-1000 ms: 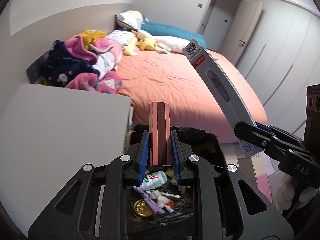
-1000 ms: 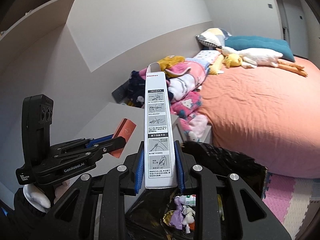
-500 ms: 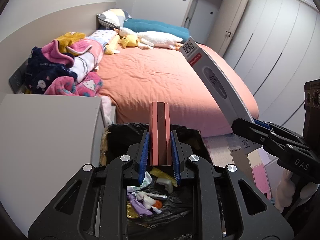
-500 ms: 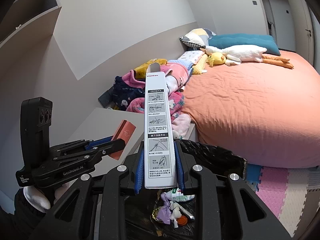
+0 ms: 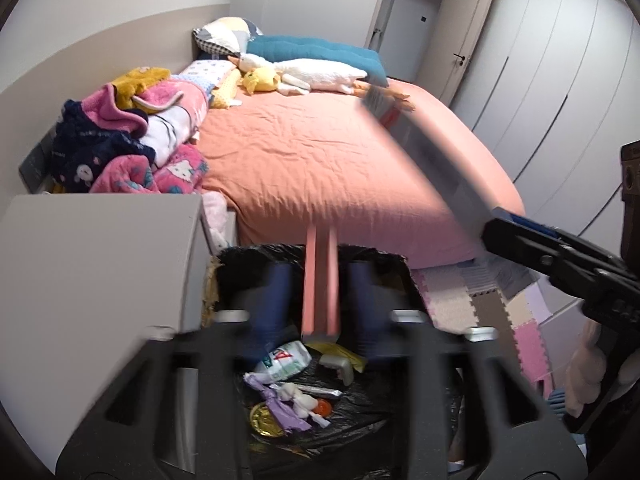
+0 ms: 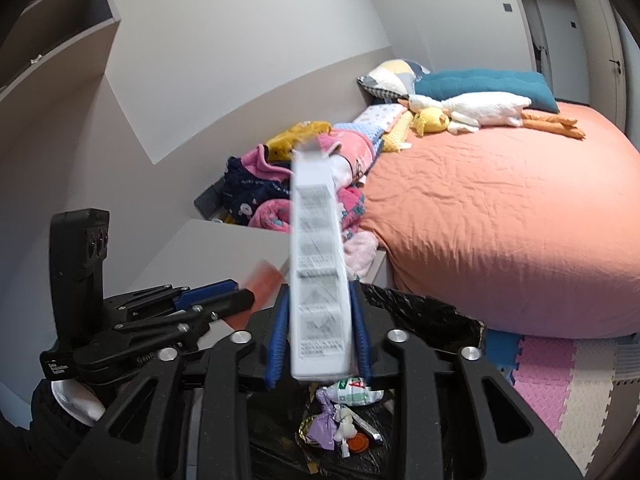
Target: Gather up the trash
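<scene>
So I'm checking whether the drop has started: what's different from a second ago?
Both grippers have opened. The left gripper let go of the pink box, and the right gripper let go of the white box; both blur above the trash bin. The trash inside the bin and the bed look unchanged.

Orange-sheeted bed (image 5: 340,168) fills the room; grey nightstand (image 5: 92,260) beside it, foam mats (image 6: 560,380) (pastel) at its foot.

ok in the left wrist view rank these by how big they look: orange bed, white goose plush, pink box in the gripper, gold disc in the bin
1. orange bed
2. white goose plush
3. pink box, though it is close to the camera, so its rank against the goose is unsure
4. gold disc
</scene>
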